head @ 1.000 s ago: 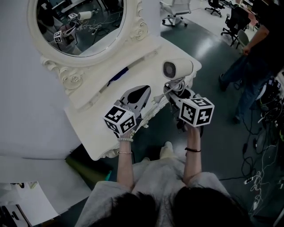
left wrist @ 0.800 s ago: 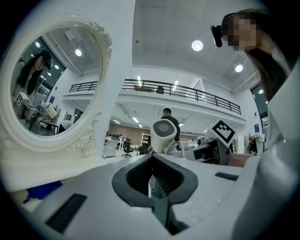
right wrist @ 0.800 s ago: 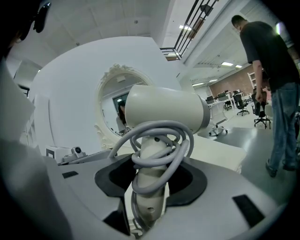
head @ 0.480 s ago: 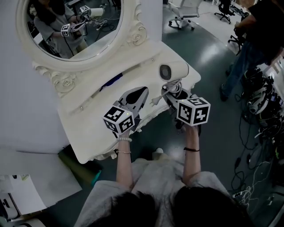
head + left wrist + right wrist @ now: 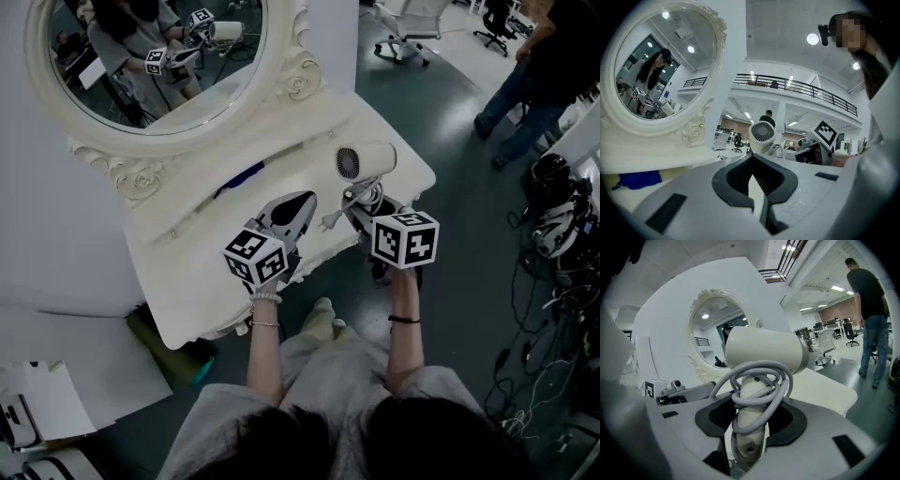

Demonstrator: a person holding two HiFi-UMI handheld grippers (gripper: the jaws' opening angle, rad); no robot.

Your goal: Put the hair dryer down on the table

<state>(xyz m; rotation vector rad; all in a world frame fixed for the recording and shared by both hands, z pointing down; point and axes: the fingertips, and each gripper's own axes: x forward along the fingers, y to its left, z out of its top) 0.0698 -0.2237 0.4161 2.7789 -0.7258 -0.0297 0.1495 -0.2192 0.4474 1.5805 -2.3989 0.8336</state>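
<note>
White table (image 5: 187, 272) carries nothing yet: the hair dryer (image 5: 367, 161) hangs over its far corner, handle clamped in the right gripper (image 5: 749, 439). The left gripper (image 5: 757, 190) is closed and empty. Lower gently, rest it flat, then release.

Head view: high, steeply down. Gripper views: low, close, facing mirror (image 5: 656, 65); all share hair dryer (image 5: 366, 161).

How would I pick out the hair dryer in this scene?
Find the white dressing table with the oval mirror. At its end by the person's right hand, the right gripper is clamped on the hair dryer. It is the only cream thing with a round grille at its back and a grey cord wound round its handle.
</note>
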